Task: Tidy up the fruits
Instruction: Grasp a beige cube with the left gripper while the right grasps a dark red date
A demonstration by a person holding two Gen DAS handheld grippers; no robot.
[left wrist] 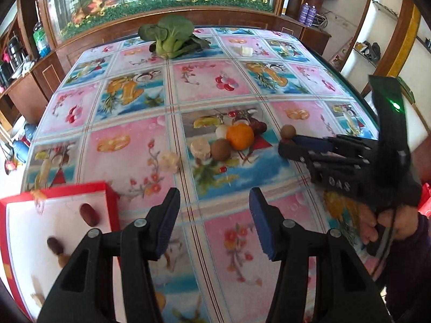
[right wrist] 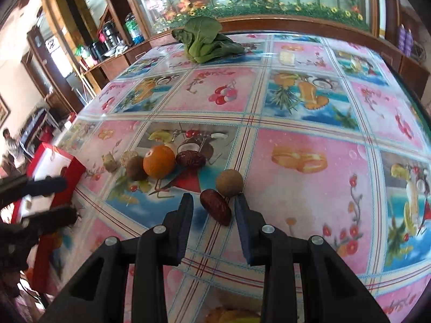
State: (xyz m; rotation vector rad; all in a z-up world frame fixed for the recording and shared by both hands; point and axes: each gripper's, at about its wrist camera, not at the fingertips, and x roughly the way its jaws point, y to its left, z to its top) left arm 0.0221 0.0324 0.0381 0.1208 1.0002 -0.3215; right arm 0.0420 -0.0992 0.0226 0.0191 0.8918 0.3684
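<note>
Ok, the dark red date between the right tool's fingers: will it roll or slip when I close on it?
The red date is oblong and lies diagonally, so it would probably swivel rather than roll away. Its skin looks glossy, so it may slide a little against the pads. The round brown fruit touching its far end looks far more apt to roll if nudged. The right tool is open around it.

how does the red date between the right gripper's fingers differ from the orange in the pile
The red date is dark red, elongated and wrinkled; the orange is bright orange and round. The date looks smaller than the orange. The date lies between the open right gripper fingers, next to one brown round fruit; the orange sits in a cluster farther off. Both rest on the tablecloth.
</note>
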